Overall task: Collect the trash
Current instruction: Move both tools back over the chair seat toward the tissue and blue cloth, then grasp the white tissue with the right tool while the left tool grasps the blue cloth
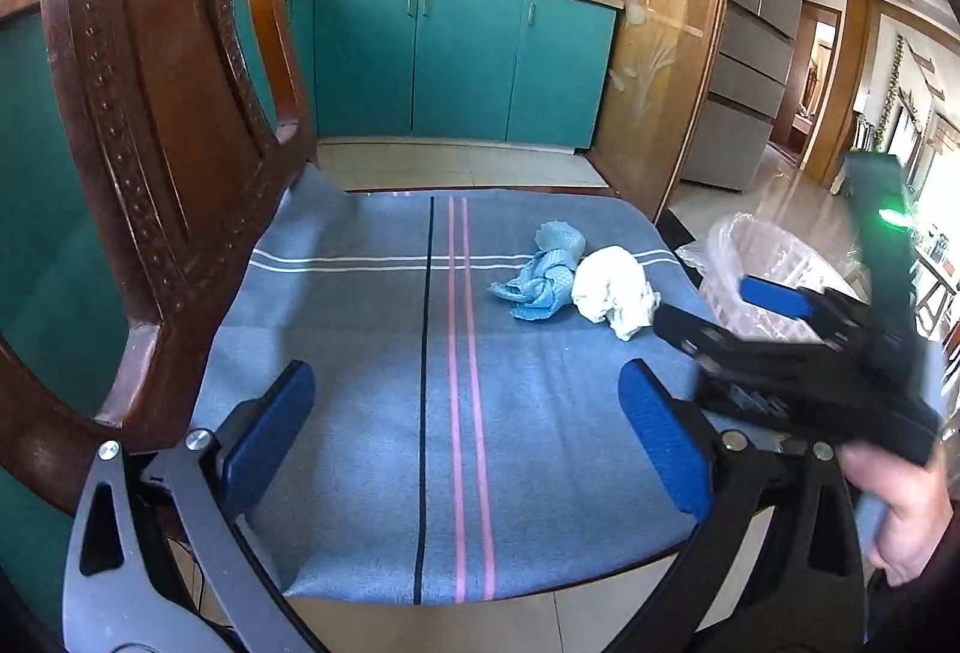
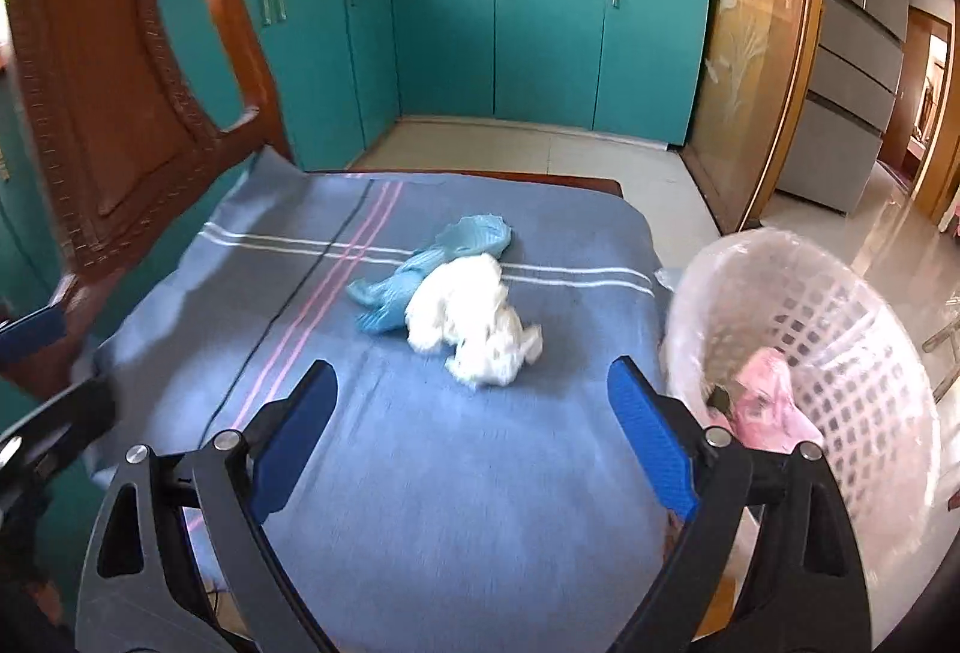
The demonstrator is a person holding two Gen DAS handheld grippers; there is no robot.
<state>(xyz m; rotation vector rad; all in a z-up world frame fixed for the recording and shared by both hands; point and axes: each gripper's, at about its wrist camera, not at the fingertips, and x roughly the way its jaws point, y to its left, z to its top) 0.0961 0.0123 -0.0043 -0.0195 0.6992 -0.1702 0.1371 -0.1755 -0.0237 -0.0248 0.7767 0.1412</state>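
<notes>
A crumpled white tissue (image 1: 615,290) (image 2: 474,320) and a crumpled blue wrapper (image 1: 543,272) (image 2: 432,263) lie touching each other on the blue striped cloth (image 1: 420,383) (image 2: 420,443) over a chair seat. My left gripper (image 1: 468,431) is open and empty, low over the cloth's near half. My right gripper (image 2: 474,428) is open and empty just short of the tissue; it shows in the left wrist view (image 1: 714,308) beside the tissue. A white lattice bin (image 2: 840,353) (image 1: 762,281) lined with clear plastic stands right of the chair and holds a pink crumpled piece (image 2: 771,401).
The chair's carved wooden back (image 1: 150,143) (image 2: 108,113) rises at the left. Teal kitchen cabinets (image 1: 456,59) (image 2: 540,47) stand beyond across a tiled floor. A wooden glass door frame (image 1: 672,53) and a grey fridge (image 2: 852,53) are at the right.
</notes>
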